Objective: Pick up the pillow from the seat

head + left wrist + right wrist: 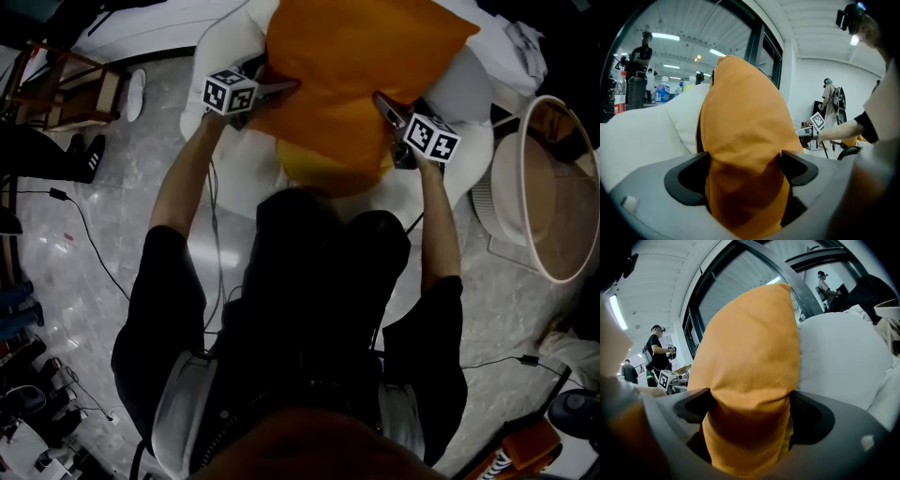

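Observation:
A large orange pillow (361, 66) lies on a white padded seat (469, 94), with a yellow cushion (328, 173) showing beneath its near edge. My left gripper (281, 89) is at the pillow's left side and my right gripper (389, 108) is at its right side. In the left gripper view the pillow (745, 122) fills the gap of the left gripper (745, 168), whose jaws stand wide. The right gripper view shows the same: the pillow (754, 348) sits between the wide jaws of the right gripper (750, 404). The fabric touches the pads on both sides.
A round white-rimmed basket (562, 187) stands right of the seat. A wooden stool (75, 89) and shoes sit at the left, and cables (84, 225) run over the glossy floor. People stand in the background of both gripper views.

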A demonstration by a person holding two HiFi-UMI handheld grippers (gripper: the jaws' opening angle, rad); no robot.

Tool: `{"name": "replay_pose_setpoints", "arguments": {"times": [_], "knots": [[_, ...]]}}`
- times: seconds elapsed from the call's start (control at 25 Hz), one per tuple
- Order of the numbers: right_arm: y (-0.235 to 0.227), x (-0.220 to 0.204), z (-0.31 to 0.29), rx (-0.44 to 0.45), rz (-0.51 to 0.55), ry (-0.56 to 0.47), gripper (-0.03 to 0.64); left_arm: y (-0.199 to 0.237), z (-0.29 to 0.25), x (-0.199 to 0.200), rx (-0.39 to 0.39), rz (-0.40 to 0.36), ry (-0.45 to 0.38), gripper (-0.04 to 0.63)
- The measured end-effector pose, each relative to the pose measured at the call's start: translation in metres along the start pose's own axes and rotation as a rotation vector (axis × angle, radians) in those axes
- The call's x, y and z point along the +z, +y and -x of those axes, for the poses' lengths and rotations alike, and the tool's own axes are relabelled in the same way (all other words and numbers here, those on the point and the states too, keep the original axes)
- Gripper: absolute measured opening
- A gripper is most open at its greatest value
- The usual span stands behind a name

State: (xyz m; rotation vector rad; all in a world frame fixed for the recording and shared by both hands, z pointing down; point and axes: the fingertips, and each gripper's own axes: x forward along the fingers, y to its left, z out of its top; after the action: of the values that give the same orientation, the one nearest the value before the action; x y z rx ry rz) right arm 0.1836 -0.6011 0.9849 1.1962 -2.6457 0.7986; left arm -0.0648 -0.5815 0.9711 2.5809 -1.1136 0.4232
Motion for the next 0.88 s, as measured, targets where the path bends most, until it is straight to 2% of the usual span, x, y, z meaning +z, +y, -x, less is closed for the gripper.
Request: {"name": "replay_pose_setpoints", "arguments": {"times": [0.24,0.36,0.56,0.72,0.88], "knots": [[-0.002,-0.003,-0.017,0.015,-0.010,0.046,0.541,0.001,-0.009,-0.003,-0.021,0.005,-0.001,0.453],[0.006,-0.001,-0.013,0.027,0.003,0.050,0.501,-0.008,-0.005,0.000,-0.010,0.002,-0.040,0.381],[0.037,0.004,0.004,0.055,0.055,0.010,0.443,-0.030,0.013,0.006,0.063,-0.048,-0.112,0.281],[0.056,0.010,0.025,0.059,0.125,-0.024,0.430,-0.054,0.032,0.017,0.094,-0.061,-0.178,0.265],[0.074,0.025,0.047,0.012,0.176,-0.069,0.431,-0.074,0.048,0.027,0.097,-0.059,-0.224,0.265]]}}
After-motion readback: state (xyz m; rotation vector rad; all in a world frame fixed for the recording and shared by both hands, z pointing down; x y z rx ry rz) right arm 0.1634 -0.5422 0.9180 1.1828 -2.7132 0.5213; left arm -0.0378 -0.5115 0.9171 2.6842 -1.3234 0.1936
